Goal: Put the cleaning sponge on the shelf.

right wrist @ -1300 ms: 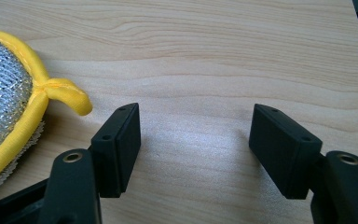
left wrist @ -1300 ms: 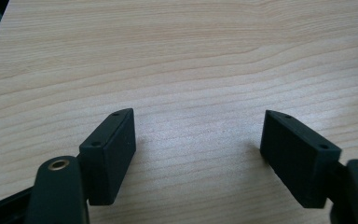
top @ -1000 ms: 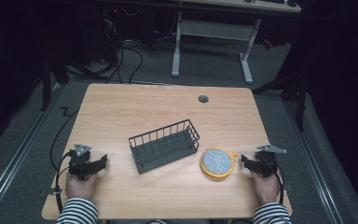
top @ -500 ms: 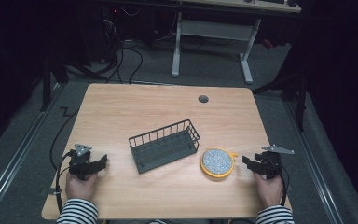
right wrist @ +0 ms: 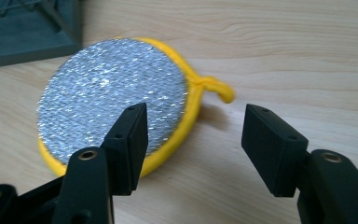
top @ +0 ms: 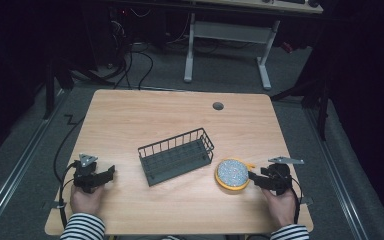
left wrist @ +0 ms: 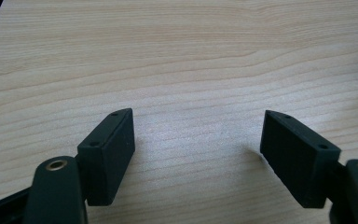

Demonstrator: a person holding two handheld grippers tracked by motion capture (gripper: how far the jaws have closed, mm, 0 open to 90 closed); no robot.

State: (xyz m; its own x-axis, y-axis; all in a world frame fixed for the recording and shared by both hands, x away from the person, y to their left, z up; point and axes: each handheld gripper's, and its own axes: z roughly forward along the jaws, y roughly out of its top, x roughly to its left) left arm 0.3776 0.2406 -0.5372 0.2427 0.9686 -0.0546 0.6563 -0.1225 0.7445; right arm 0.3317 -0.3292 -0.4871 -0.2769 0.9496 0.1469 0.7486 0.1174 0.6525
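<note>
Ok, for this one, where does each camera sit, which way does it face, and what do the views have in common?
High view: above the person's side, looking forward and down on the table; both hands, striped sleeves, left gripper, right gripper, wire basket.
Left gripper view: rides the left gripper, looking along its open jaws at bare tabletop.
Right gripper view: rides the right gripper, open jaws facing the round yellow scrub pad.
Shared: the high and right gripper views both show the pad and a basket corner.
</note>
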